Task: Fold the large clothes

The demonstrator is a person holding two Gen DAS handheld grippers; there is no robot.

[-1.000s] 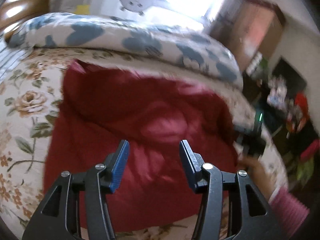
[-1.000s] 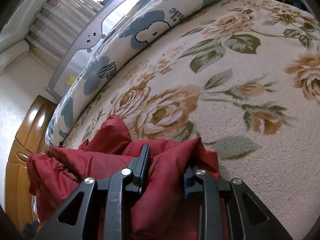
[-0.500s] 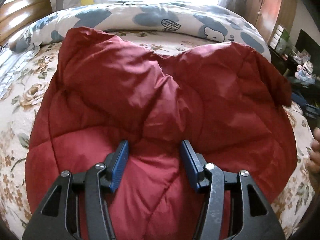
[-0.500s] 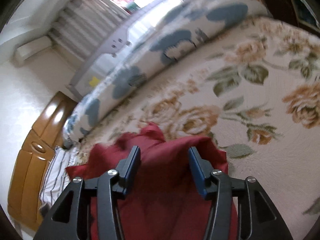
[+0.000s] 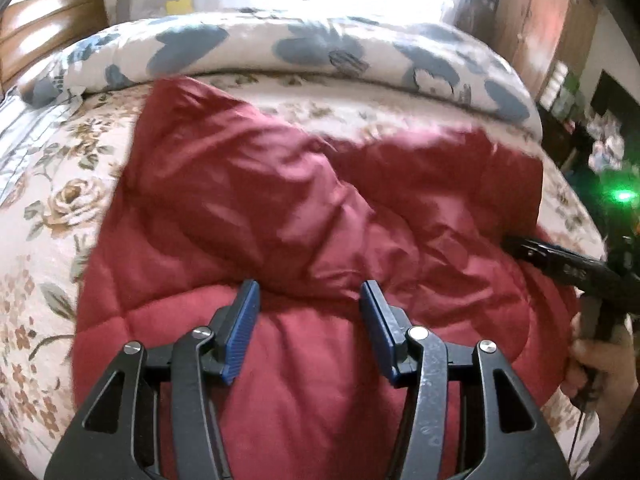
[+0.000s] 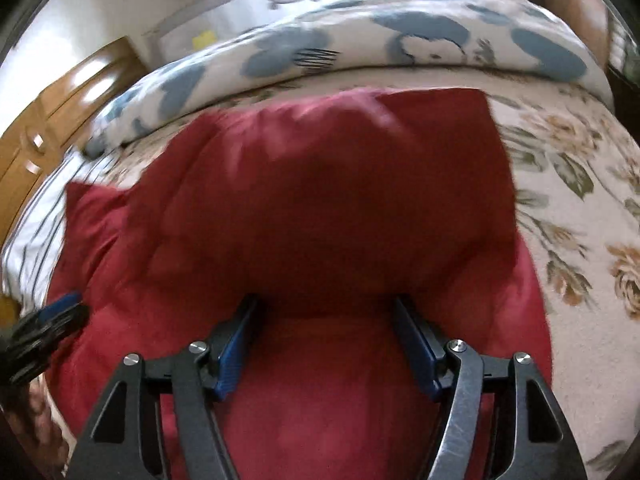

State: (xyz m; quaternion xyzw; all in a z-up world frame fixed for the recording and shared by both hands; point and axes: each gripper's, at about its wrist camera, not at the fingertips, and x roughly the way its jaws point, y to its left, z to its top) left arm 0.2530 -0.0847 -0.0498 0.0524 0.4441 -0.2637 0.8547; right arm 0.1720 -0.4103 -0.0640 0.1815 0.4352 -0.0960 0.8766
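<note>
A dark red quilted jacket (image 5: 304, 216) lies folded on the floral bedspread (image 5: 52, 208). It also fills the middle of the right wrist view (image 6: 328, 208). My left gripper (image 5: 308, 296) is open and empty, just above the jacket's near part. My right gripper (image 6: 326, 312) is open and empty, low over the jacket's near edge. The right gripper also shows at the right of the left wrist view (image 5: 516, 246), beside the jacket's right edge. The left gripper shows at the left edge of the right wrist view (image 6: 60, 312).
A rolled white duvet with blue prints (image 5: 304, 52) lies across the far side of the bed. A wooden headboard (image 6: 60, 104) stands at the left. A striped sheet (image 6: 36, 216) lies by the jacket's left corner. Cluttered shelves (image 5: 600, 140) stand beyond the bed's right edge.
My right gripper has let go of the jacket's fabric, opened wide and pulled back. The jacket has gone from held-up to lying flat and folded. My left gripper stayed open.
</note>
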